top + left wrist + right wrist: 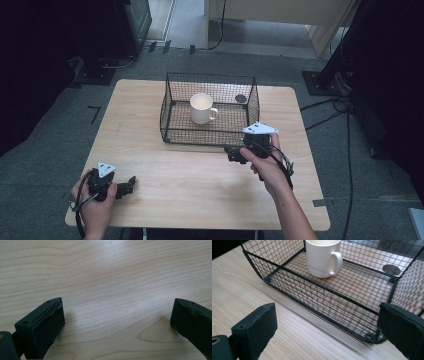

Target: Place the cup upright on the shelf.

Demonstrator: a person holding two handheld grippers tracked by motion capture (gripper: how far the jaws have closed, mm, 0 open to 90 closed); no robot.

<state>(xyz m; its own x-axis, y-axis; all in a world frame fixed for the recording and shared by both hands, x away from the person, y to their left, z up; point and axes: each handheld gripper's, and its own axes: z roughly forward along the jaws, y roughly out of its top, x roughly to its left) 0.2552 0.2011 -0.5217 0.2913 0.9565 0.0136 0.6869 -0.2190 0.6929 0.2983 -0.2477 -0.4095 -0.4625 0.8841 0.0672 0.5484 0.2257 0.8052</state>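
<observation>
Your right gripper (324,335) is wide open and empty near the basket (319,302) holding the mug (323,257); left gripper (117,325) is wide open too, nothing in it.

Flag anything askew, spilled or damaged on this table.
Nothing stands out. The white mug stands upright inside the wire basket, a small dark round thing lies in its far corner, and no spill shows on the table.

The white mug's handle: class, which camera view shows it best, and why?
The right gripper view: the white mug stands close and large inside the wire basket, its handle in clear outline. The high view shows the mug small, its handle partly behind mesh. The left gripper view looks onto bare table.
</observation>
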